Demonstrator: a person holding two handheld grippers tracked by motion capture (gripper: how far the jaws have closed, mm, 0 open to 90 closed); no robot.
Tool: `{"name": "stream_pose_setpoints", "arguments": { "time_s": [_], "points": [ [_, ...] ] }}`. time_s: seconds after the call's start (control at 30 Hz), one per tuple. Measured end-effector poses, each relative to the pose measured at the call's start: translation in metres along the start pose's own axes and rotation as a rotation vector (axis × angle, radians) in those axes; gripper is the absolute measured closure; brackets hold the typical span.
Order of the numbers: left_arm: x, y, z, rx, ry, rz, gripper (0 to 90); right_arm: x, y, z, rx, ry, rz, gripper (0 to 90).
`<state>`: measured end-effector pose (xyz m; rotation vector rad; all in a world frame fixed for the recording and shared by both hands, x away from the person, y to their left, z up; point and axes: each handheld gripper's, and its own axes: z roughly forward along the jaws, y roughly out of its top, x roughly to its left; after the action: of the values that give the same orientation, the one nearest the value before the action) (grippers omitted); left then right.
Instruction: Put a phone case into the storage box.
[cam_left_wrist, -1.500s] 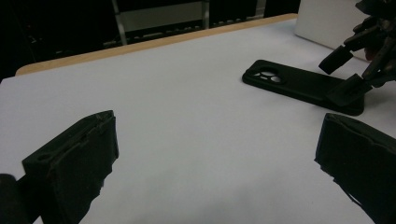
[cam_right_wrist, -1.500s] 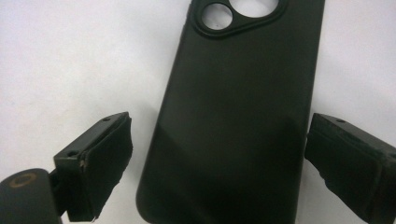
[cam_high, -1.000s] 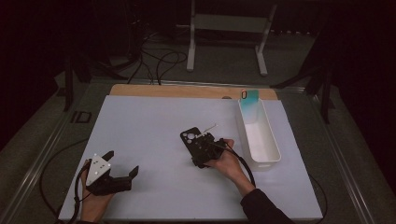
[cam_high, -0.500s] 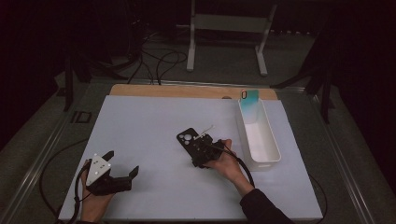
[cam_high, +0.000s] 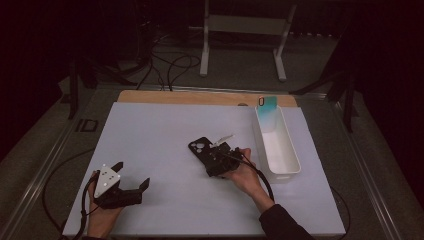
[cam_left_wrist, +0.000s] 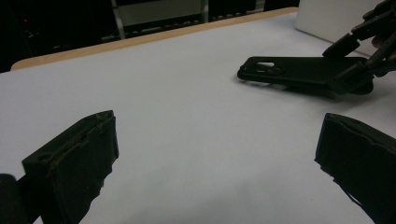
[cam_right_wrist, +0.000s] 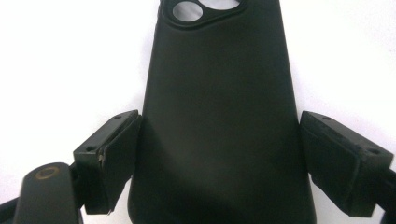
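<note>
- Two claws are at work over the white tabletop. From the high view, the right claw sits at the near end of a black phone case, which lies flat a little left of the long white tray; a teal case stands at the tray's far end. The left claw rests well to the case's left, nearer the person.
- From the left gripper view, the left claw is spread wide with nothing between its jaws; the phone case lies well beyond it, with the other claw at its right end.
- From the right gripper view, the phone case lies squarely between the jaws of the right claw, camera cut-out pointing away. The jaws have just been closing and now meet its long edges or nearly so; I cannot tell if they press yet.
- To grip well, I'd judge the jaws should close evenly on both long edges, kept level, since a thin, flexible case may buckle or slide.
</note>
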<state>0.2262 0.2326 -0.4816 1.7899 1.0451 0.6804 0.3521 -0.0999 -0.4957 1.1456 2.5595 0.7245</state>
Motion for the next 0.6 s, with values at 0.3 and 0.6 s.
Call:
{"name": "stream_pose_setpoints", "arguments": {
  "time_s": [0.3,0.6],
  "points": [
    [-0.002,0.001,0.003,0.008,-0.016,-0.012,0.0,0.003,0.001,-0.007,-0.049,0.012,0.004,15.5],
    [-0.005,0.015,0.007,0.011,-0.061,-0.057,0.0,0.005,0.001,-0.023,-0.123,0.035,0.006,15.4]
  ]
}}
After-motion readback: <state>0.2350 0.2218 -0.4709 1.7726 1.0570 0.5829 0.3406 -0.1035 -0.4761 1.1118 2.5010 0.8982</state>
